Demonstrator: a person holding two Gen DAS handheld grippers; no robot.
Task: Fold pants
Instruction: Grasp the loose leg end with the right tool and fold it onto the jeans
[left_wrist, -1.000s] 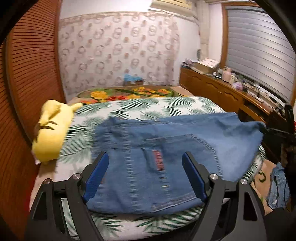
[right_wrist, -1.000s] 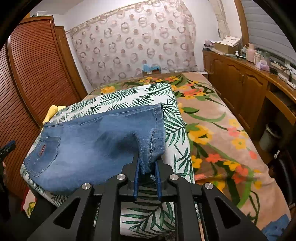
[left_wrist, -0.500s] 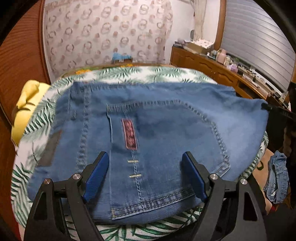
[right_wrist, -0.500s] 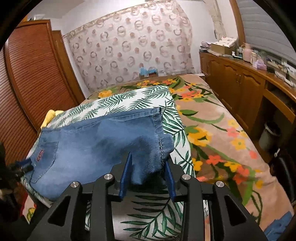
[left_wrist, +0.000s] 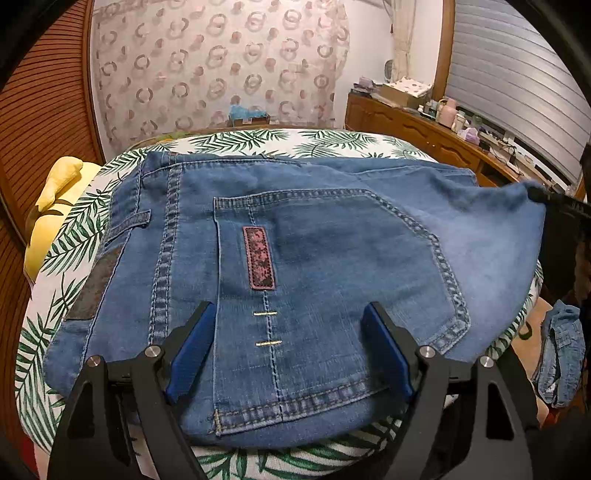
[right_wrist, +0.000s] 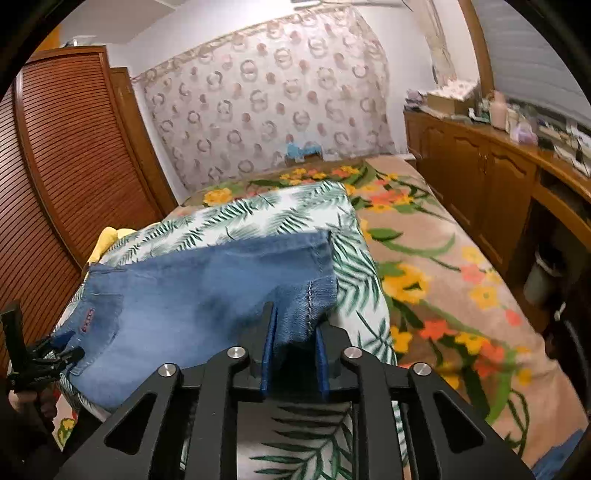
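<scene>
- Item: pair of faded blue denim pants (left_wrist: 303, 258), already folded along their length, lying flat across a white leaf-print quilt (left_wrist: 258, 140) on the bed; waistband and back pocket directly ahead of the left gripper (left_wrist: 288, 350), hem end at the right gripper (right_wrist: 293, 354).
- Handling, judged: soft, limp cloth that sags wherever it is unsupported; moderate weight for fabric; not fragile, not slippery. The stitched seams, waistband and hem are thicker and should give the firmest hold.
- Where to take hold, judged: the hem corner at one end and the waistband edge near the back pocket at the other, so both layers lift together.
- Left gripper: jaws stand wide, blue pads either side of the pocket's centre seam, just above the denim; nothing pinched. It points steeply down at the waist end.
- Right gripper: its jaws have just been closing, narrow now, with the hem corner of the leg hanging between the pads; grip appears taken. It points downward and forward along the pants toward the waist.
- Nearby: yellow plush toy (left_wrist: 51, 206) left of the left gripper, beyond the quilt's edge.
</scene>
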